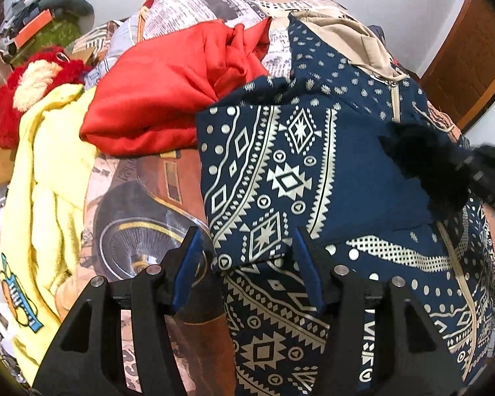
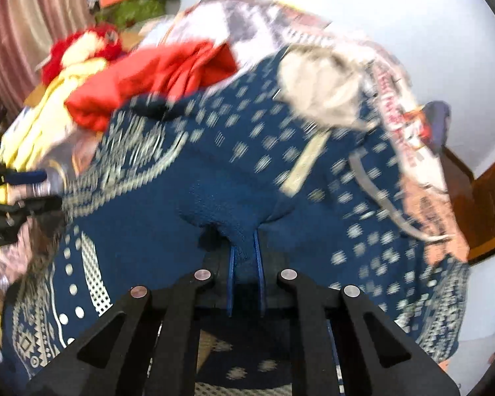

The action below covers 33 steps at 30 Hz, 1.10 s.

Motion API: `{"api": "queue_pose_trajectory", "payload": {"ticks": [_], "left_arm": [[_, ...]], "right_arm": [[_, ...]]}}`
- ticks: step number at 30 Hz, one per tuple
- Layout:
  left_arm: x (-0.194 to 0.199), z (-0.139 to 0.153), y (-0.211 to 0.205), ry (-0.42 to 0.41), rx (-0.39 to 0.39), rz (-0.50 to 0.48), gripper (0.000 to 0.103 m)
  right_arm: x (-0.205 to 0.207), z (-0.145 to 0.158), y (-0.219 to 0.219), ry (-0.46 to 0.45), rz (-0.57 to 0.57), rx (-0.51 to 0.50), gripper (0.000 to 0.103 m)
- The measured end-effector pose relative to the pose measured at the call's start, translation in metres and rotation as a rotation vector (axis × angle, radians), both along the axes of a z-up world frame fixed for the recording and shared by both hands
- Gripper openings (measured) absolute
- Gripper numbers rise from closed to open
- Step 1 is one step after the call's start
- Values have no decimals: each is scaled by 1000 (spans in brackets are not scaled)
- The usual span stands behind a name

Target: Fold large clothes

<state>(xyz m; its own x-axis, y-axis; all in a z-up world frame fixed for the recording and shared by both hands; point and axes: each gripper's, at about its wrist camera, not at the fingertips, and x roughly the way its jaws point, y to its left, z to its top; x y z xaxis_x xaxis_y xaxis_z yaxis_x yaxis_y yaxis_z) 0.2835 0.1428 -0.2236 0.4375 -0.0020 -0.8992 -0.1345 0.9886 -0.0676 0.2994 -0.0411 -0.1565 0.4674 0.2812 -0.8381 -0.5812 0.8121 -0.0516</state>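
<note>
Clothes are lying heaped across the bed, and the navy patterned garment [image 1: 313,171] is spreading over the near part of it, on top of a printed bedspread [image 1: 138,198] showing newsprint and a car wheel. My right gripper [image 2: 246,254] is clenching its jaws on a bunched fold of that garment's plain blue cloth, which is rising up between the blue pads; the right wrist view is blurring everything farther off. My left gripper [image 1: 244,257] is holding its jaws partly apart around the garment's folded lower corner, where the cream diamond border is showing; that corner is sitting between the two blue pads, but I cannot tell whether they are pressing on it. In the left wrist view my right gripper is showing as a dark blurred shape at the right edge, sitting on the blue cloth.

A beige hood lining [image 1: 353,43] is lying at the garment's far end, with a drawstring trailing beside it. A red garment [image 1: 168,92] is sitting crumpled just beyond the navy one, touching its far left edge. A yellow garment [image 1: 49,198] is running along the bed's left side, and a red and cream plush toy [image 1: 29,89] is lying at its far end. A wooden door [image 1: 472,62] is standing past the bed's right side
</note>
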Motion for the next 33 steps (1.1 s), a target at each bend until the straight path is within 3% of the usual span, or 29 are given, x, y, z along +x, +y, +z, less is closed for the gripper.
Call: {"api": "queue_pose_trajectory", "payload": {"ticks": [6,10,19,22,27,33], "left_arm": [[12,11,-8,-20,29,1,56],[18,12,-18,-26,23,-4,56],[28,-11,-48,27,53,-65,56],[27,-16,-50,13,80,-58,61],[28,-18,-45,5,72,-41,66],[23,-16,-48,-5,93,-33,67]], "right_arm": [[14,60,-44,-102,-108,145,9],[15,70,-72,-120,-161,195,9],[17,7,-125,37,-287,169,9],[18,-21,-137,107,-315,136,9],[15,-39,-154,195,-339,126,11],[8,-37,-173,229,-383,149,17]]}}
